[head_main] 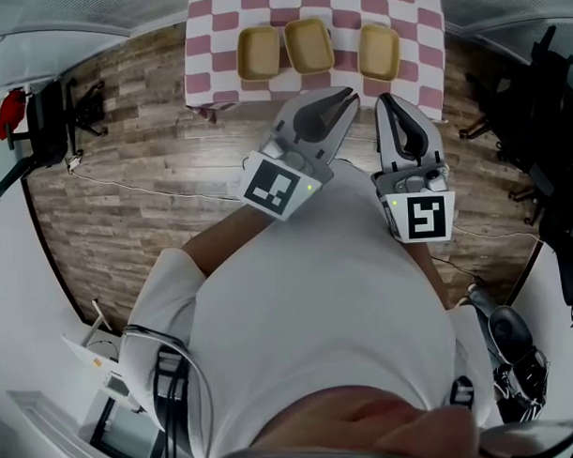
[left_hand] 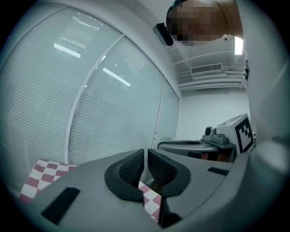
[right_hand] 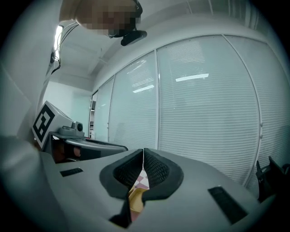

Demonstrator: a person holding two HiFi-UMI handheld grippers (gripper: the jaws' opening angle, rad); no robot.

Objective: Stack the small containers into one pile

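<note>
Three shallow tan containers stand in a row on the red-and-white checked table (head_main: 408, 5) at the top of the head view: left one (head_main: 259, 52), middle one (head_main: 309, 45), right one (head_main: 379, 51). None is stacked. My left gripper (head_main: 349, 98) is held short of the table's near edge, below the middle container, jaws shut and empty. My right gripper (head_main: 386, 100) hangs beside it, below the right container, also shut with nothing held. In the left gripper view the left gripper (left_hand: 145, 152) points at window blinds. A sliver of tan container (right_hand: 135, 199) shows under the right gripper (right_hand: 143, 151).
Wood-plank floor (head_main: 135, 182) lies in front of the table. A black stand (head_main: 57, 119) is at the left and black chair frames (head_main: 536, 121) at the right. A cable (head_main: 154, 190) runs across the floor. My own torso fills the lower head view.
</note>
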